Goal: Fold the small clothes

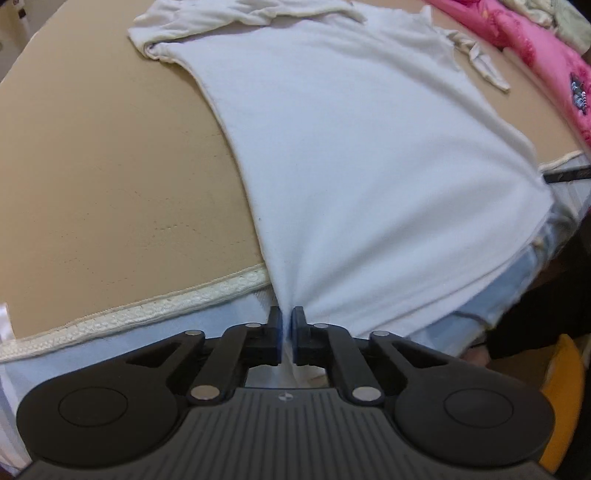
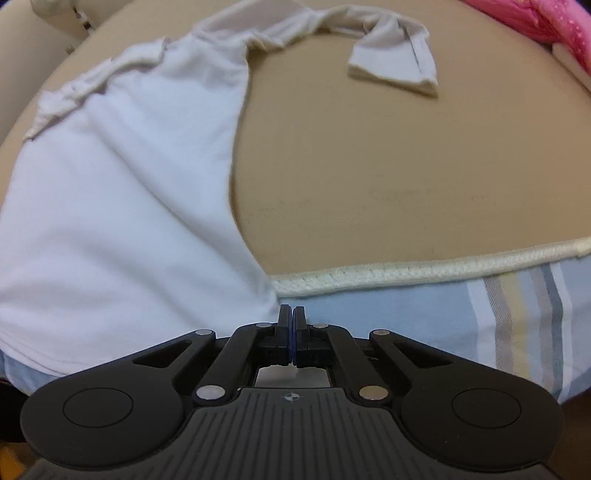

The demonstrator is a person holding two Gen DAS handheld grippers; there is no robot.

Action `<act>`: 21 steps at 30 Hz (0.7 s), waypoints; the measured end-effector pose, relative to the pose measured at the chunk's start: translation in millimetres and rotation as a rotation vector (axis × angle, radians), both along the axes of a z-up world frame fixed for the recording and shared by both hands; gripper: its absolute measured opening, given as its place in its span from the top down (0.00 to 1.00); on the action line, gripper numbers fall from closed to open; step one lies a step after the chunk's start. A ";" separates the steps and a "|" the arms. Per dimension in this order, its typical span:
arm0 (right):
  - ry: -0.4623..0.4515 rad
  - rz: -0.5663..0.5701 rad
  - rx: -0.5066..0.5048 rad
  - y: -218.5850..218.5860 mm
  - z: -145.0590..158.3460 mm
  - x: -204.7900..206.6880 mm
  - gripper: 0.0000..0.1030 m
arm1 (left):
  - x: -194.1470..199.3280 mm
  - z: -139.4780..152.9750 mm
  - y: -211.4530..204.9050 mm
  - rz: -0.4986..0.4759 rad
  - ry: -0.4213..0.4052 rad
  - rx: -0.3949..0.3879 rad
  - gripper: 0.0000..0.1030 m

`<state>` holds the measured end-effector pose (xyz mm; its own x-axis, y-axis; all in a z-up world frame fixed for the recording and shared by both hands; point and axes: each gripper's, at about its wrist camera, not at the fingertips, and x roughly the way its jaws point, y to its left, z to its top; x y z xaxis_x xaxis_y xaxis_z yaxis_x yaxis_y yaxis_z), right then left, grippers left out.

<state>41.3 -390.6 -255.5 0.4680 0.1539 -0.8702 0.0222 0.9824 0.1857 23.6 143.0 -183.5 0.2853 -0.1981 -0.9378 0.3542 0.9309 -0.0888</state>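
A white T-shirt (image 1: 351,147) lies spread on the tan mattress top (image 1: 110,166), its hem hanging over the front edge. My left gripper (image 1: 287,319) is shut on the shirt's left hem corner, and the cloth fans out from the jaws. In the right wrist view the same shirt (image 2: 122,192) fills the left half, with a sleeve (image 2: 399,62) lying out on the tan surface (image 2: 388,177). My right gripper (image 2: 291,317) is shut at the shirt's right hem corner, and the cloth runs into the jaws.
A cream piped edge (image 2: 424,271) borders the mattress above a pale blue striped sheet (image 2: 517,314). Pink patterned fabric (image 1: 546,62) lies at the far right, and it also shows in the right wrist view (image 2: 535,18). A yellow object (image 1: 565,398) sits low at the right.
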 end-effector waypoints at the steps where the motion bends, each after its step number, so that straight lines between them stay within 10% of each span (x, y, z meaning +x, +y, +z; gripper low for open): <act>1: -0.046 -0.003 0.028 -0.9 7.4 -0.9 0.97 | 2.9 5.3 1.8 0.025 -0.025 -0.025 0.90; 6: -0.205 -0.015 0.127 3.0 32.8 1.7 0.58 | 15.8 38.3 14.0 0.131 -0.165 -0.200 0.60; 12: -0.014 0.077 -0.055 33.2 -5.2 25.5 0.58 | 23.4 24.9 -16.3 0.045 -0.139 -0.119 0.60; 21: -0.296 -0.048 0.072 13.1 45.9 30.1 0.57 | 34.7 20.9 -21.5 0.099 -0.215 -0.080 0.36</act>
<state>71.4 -377.5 -209.6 0.7082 0.1813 -0.6823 0.0031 0.9656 0.2598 58.3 121.5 -162.6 0.4985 -0.2302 -0.8358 0.2802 0.9551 -0.0960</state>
